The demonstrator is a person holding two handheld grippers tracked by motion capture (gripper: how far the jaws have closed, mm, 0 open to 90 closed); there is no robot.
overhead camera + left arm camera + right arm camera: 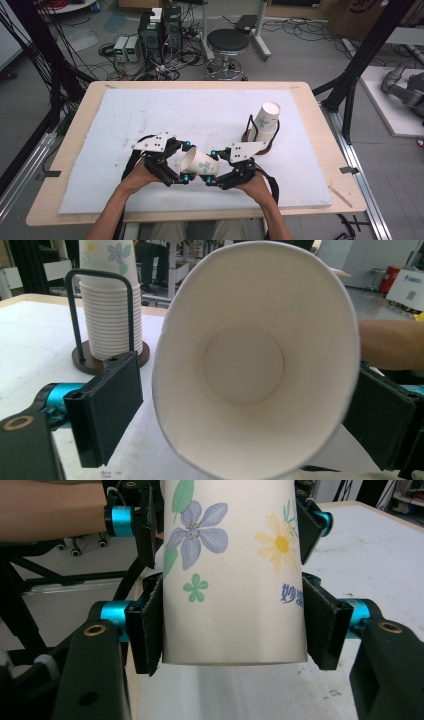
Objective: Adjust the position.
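A paper cup (200, 164) printed with flowers lies on its side in the air just above the white mat, held between both grippers. My left gripper (186, 161) is shut on the rim end. In the left gripper view I look into the cup's mouth (245, 365), which is pressed into an oval between the jaws. My right gripper (211, 167) is shut on the base end, and its pads (150, 625) press both sides of the cup wall (232, 580). The left gripper's fingers (146, 527) flank the cup farther up in that view.
A stack of matching cups (264, 122) stands upside down in a black wire holder on a round base (82, 357), at the mat's right. The white mat (165, 107) covers most of the wooden table (310, 100). A stool (227, 42) and computers (160, 30) stand beyond the far edge.
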